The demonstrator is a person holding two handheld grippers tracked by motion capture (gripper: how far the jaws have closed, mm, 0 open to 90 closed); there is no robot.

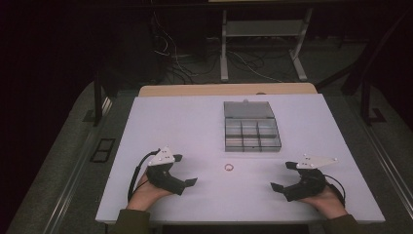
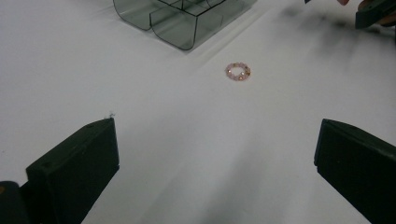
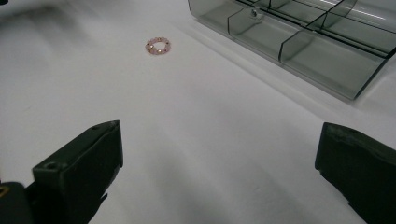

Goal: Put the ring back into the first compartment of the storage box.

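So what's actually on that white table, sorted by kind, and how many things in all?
Grippers: 2, the left gripper and the right gripper, both open and each held in a hand
Clear divided box: 1, its lid open
Pink bead ring: 1, lying loose between the grippers
Total: 4

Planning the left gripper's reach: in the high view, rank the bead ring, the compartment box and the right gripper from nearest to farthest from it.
1. Bead ring, just to the left gripper's right.
2. Compartment box, farther back, right of centre.
3. Right gripper, across the table's near edge.
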